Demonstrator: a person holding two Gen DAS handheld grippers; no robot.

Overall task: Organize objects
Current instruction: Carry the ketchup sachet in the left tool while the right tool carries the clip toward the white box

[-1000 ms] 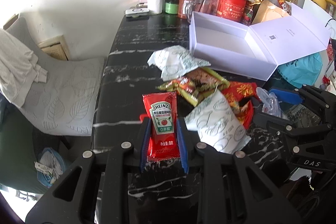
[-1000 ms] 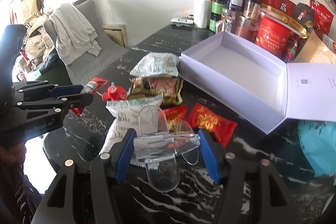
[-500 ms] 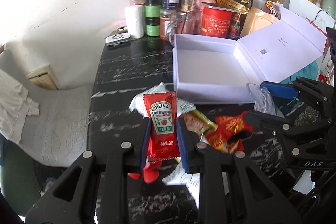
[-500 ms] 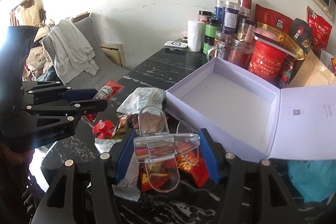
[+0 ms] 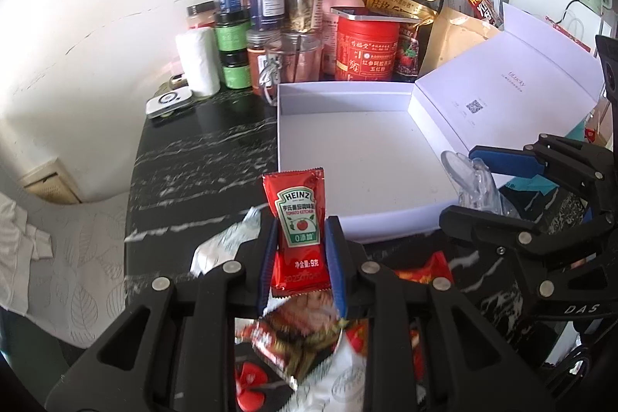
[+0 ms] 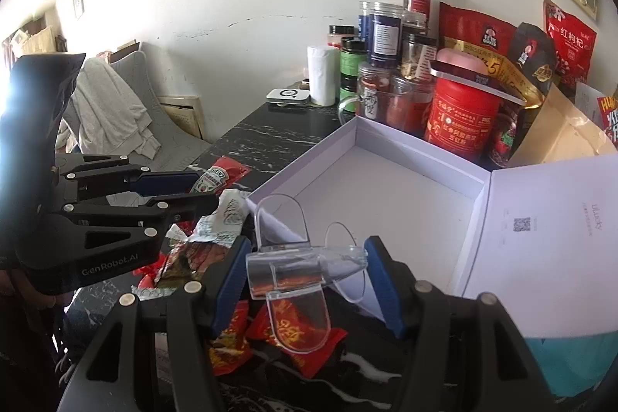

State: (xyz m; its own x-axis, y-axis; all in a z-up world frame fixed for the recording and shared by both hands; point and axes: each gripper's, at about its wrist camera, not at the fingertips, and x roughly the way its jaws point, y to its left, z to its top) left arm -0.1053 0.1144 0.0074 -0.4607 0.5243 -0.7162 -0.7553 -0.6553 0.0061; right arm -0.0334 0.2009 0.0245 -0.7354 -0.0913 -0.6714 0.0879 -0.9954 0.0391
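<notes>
Black marble table, white box point(image 5: 347, 157) now closer in both views: left gripper point(image 5: 301, 250) pinches ketchup sachet point(image 5: 299, 230), right gripper point(image 6: 307, 277) clamps clear scoop point(image 6: 293, 269), both near drop-off.

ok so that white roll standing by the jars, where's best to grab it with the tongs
Grip the white roll around its middle, across its round sides. It stands upright on the black table, with jars crowding its right side and the wall behind, so come in level from the open front-left, one finger each side.
</notes>
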